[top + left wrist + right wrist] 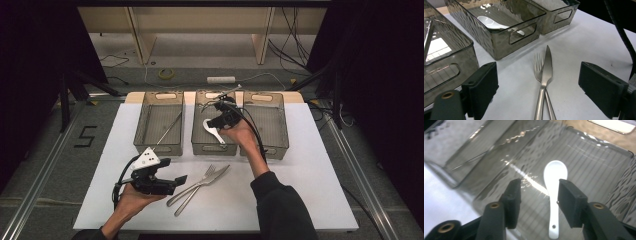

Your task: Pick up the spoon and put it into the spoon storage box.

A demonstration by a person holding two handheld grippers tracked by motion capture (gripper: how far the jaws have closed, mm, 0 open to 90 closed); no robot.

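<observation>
**Mia:** What is the right gripper (216,124) doing?

**Ben:** It is hanging over the middle bin (200,146), up at about twelve o'clock on the white mat (310,175). Its jaws are standing apart, and they are holding nothing.

**Mia:** Where is the white spoon (554,188)?

**Ben:** It is lying flat on the bottom of the middle bin. In the right gripper view the spoon is sitting just by the right jaw, with its round bowl pointing to twelve o'clock and its handle pointing to six o'clock. The jaws are above it, and they are not pinching it.

**Mia:** And the left gripper (175,181)?

**Ben:** A hand (131,199) is holding it low on the mat, at about seven o'clock. Its jaws are standing wide apart, and nothing is between them.

**Mia:** What is lying near it?

**Ben:** A fork (538,65) and a knife (546,70) are lying on the mat, just off the left gripper at three o'clock. Their handles are crossing, with the knife on top.

**Mia:** What about the other bins?

**Ben:** The left bin (145,146) is sitting at eleven o'clock with a thin metal stick (168,128) leaning inside it. The right bin (280,145) is sitting at one o'clock, touching the middle one.
</observation>
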